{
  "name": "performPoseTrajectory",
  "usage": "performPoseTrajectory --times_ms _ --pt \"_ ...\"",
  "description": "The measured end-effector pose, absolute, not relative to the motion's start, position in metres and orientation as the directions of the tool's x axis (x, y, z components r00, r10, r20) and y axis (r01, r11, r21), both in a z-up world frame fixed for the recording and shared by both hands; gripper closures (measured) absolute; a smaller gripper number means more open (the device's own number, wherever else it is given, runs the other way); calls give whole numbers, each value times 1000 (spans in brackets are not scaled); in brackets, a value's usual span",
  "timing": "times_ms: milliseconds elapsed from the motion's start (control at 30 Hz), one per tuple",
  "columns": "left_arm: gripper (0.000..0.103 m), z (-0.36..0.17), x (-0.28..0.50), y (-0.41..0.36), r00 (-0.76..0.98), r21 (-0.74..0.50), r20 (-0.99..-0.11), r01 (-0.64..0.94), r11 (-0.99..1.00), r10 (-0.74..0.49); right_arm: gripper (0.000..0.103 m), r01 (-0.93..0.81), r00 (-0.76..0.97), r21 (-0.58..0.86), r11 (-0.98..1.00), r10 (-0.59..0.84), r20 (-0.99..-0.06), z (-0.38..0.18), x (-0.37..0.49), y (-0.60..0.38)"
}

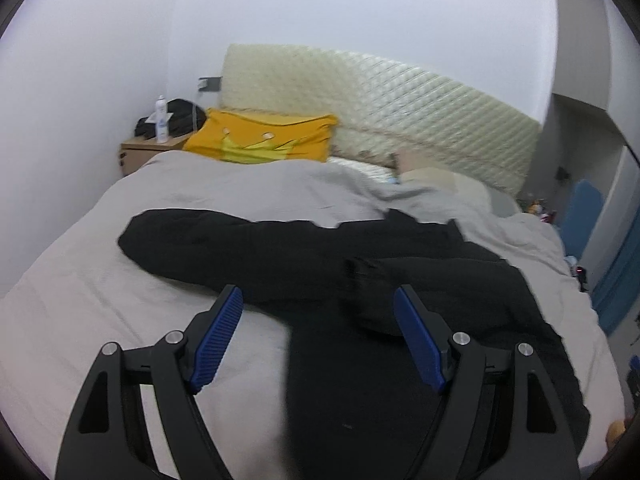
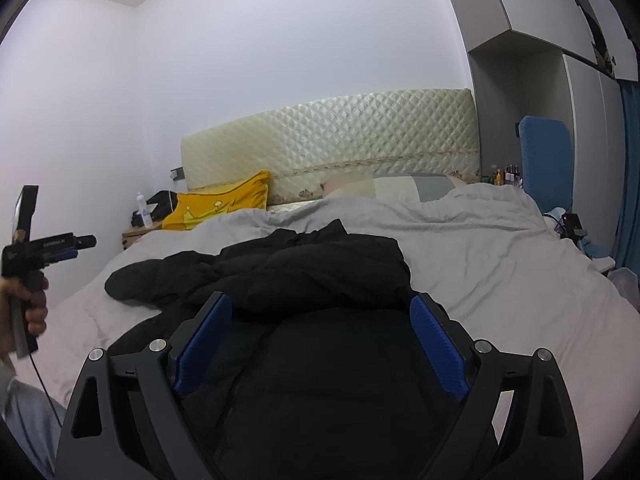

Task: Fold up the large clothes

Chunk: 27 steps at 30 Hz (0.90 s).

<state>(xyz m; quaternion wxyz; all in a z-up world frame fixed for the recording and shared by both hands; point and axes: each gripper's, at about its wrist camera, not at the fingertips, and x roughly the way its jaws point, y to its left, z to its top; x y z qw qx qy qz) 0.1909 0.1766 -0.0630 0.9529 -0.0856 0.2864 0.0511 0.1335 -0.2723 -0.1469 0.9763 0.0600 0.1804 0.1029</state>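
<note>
So the black puffer jacket (image 2: 304, 280) is sprawled across the middle of the bed (image 2: 500, 264), on top of the grey duvet, one sleeve (image 1: 192, 240) stretched out toward the nightstand side. Plenty of bare duvet around the jacket: a wide strip on the sleeve side and another on the side toward the blue chair (image 2: 546, 160), plus open bedding between the jacket and the quilted headboard (image 2: 340, 140).

Past the jacket, a yellow pillow (image 1: 260, 136) leans at the headboard, with a nightstand (image 1: 148, 150) beside it holding a white bottle (image 1: 161, 120) and a dark bag. Nothing sits on the jacket itself.

Left gripper (image 1: 318, 320) hangs over the jacket's lower part, blue pads spread wide, gripping nothing. Right gripper (image 2: 320, 320) is likewise spread wide above the jacket's body, empty too.
</note>
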Motion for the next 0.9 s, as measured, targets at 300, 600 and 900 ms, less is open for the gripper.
performPoseTrajectory --times_ms 300,600,900 --pt "25 -55 235 274 808 -259 -588 -236 937 41 10 -137 908 150 979 185 -376 -161 140 -274" --pt "24 -89 276 336 742 -269 -670 -274 923 24 8 -104 900 158 982 160 -406 -169 151 -280" --pt "19 -152 294 398 707 -445 -703 -349 825 -80 8 -83 870 142 986 141 -473 -182 169 -264"
